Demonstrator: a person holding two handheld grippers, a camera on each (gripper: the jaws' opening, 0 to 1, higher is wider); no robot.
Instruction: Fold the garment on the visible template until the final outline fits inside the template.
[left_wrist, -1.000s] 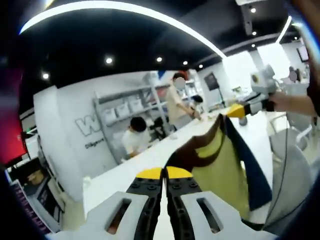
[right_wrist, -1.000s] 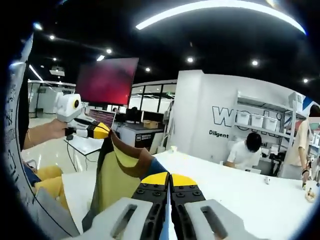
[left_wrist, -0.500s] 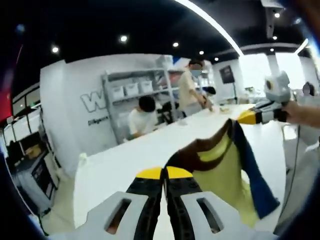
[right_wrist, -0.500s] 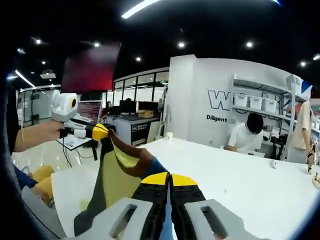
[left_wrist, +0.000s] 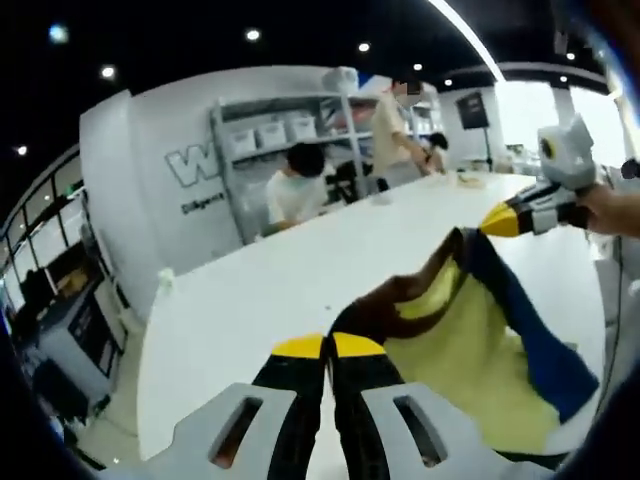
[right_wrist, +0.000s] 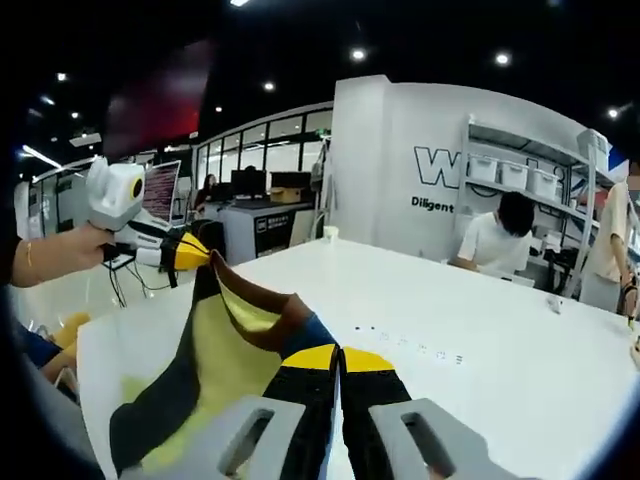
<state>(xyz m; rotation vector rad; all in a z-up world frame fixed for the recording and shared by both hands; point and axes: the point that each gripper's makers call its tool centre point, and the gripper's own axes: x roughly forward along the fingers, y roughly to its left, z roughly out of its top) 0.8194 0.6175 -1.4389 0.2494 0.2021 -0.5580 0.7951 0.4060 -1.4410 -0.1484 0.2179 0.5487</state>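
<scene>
I hold a gripper in each hand, and both are pinching the same garment. It is yellow, with a brown edge and a dark blue edge. It hangs in the air between my two grippers, above the white table.

In the left gripper view, my left gripper is at the bottom middle. Its yellow tips are pressed tight together on the brown edge of the garment. The cloth spreads out to the lower right of the frame. My right gripper comes in at the right side and pinches the far corner.

In the right gripper view, my right gripper is at the bottom middle, jaws clenched on the garment, where the brown and blue cloth meet. The cloth hangs down to the lower left. My left gripper is at the left side, holding the other corner, with my hand behind it.

A person sits at the far side of the table, by some shelves, on the right of this frame.
</scene>
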